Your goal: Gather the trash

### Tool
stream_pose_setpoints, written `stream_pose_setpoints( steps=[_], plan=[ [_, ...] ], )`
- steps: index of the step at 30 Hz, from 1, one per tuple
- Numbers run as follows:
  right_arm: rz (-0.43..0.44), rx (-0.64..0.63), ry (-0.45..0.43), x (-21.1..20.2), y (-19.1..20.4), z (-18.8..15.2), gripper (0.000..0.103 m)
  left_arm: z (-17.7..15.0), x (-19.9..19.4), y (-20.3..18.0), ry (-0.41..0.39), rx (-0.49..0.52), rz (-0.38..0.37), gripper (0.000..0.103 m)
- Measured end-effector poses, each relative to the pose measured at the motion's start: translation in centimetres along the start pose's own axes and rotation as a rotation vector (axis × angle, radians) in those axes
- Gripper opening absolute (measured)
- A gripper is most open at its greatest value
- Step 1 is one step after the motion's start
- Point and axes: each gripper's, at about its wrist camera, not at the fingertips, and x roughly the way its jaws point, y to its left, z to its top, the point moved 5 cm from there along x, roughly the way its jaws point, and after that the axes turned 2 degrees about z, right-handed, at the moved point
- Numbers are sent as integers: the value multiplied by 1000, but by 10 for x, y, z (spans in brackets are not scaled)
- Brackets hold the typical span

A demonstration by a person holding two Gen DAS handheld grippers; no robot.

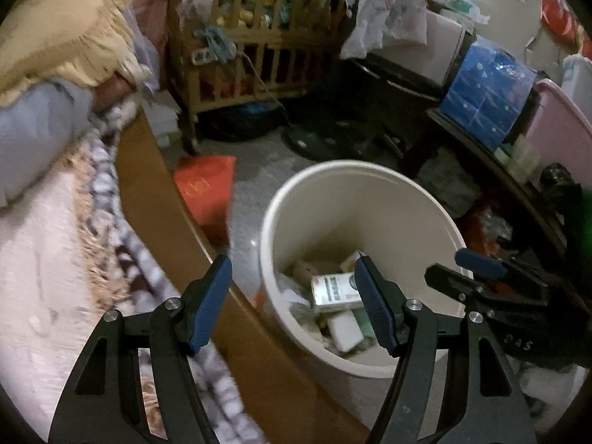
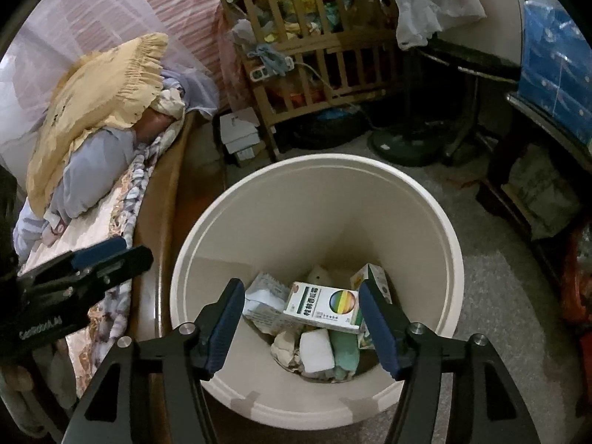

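Bed: on my left is the bed with the patterned blanket and the frilly yellow pillow. I see no trash on the part of it that shows.
Left tongs: my left tongs are spread wide and hold nothing. They hang over the bed's brown wooden side, just beside the bin.
Bin: the round cream plastic bin stands on the grey floor next to the bed. It is the place for the trash.
Trash: a white and green cardboard box with a rainbow circle lies on top, inside the bin. Under it are a crumpled white paper, a pale green wad and more little boxes.
Right tongs: my right tongs are spread wide too, with nothing in them. They hang right over the open bin.
My guess: a drop looks done, so the next job is to find more trash.
How to do it well: I should lift my tongs straight up so I don't bump the rim and tip the bin. I should keep them spread until they are around the next piece.
Right side: the dark table and the red bag are crowded, so I should look slowly there.
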Motion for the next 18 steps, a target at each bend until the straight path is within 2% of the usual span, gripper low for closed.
stream_pose_setpoints(
  steps=[5,13,18],
  plan=[
    [-36,-46,-25,-11,9,0,64,-1,-19,2,-79,47,87,68],
    [-76,-102,-91,-35,24,1,65,-2,-42,4,-156,69,95,68],
    [-119,-119,-145,-52,29,12,65,0,-54,12,-198,34,109,68]
  ],
)
